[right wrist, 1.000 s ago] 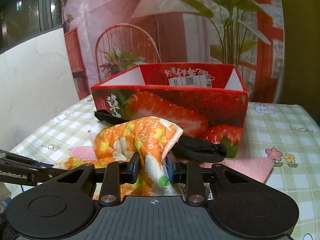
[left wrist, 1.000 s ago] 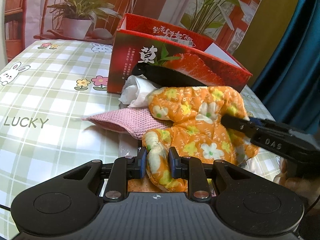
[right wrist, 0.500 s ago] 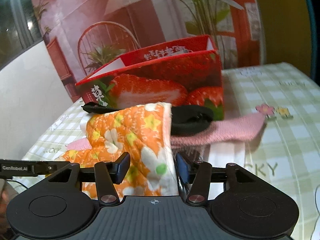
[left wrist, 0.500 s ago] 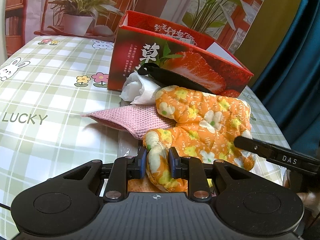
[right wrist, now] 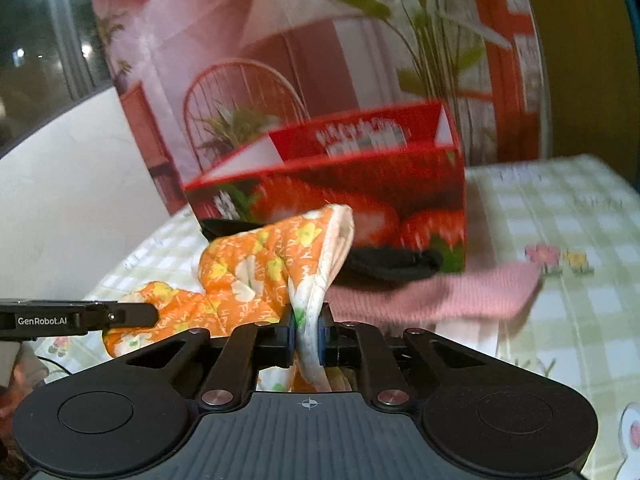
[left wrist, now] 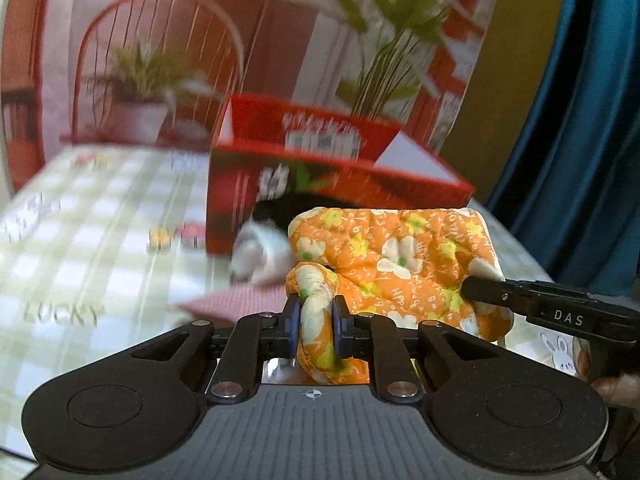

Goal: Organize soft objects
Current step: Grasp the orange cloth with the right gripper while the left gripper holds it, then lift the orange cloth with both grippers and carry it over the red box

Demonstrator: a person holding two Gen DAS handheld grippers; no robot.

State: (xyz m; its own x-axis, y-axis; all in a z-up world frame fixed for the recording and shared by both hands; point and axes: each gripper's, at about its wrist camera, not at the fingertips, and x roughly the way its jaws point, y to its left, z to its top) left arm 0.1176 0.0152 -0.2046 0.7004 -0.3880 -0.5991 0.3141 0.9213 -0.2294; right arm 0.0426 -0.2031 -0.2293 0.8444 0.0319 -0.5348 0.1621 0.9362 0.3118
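An orange flowered oven mitt [left wrist: 392, 252] hangs lifted between both grippers. My left gripper [left wrist: 315, 322] is shut on the mitt's thumb end. My right gripper [right wrist: 308, 332] is shut on the mitt's white cuff edge [right wrist: 316, 280]; it also shows in the left wrist view [left wrist: 480, 294] at the mitt's right side. A pink knitted cloth [right wrist: 440, 292], a black soft item [right wrist: 392, 264] and a white cloth [left wrist: 256, 252] lie on the table in front of the red strawberry box [right wrist: 360, 184].
The box [left wrist: 320, 172] stands open-topped on a green checked tablecloth [left wrist: 100, 240]. A backdrop with a chair and plants is behind it. A blue curtain [left wrist: 580, 120] hangs at the right. The table's right part [right wrist: 560, 208] shows printed flowers.
My right gripper opened half a second ago and has now shut on the mitt's cuff. Both grippers have lifted the mitt off the pile. Both views are motion-blurred.
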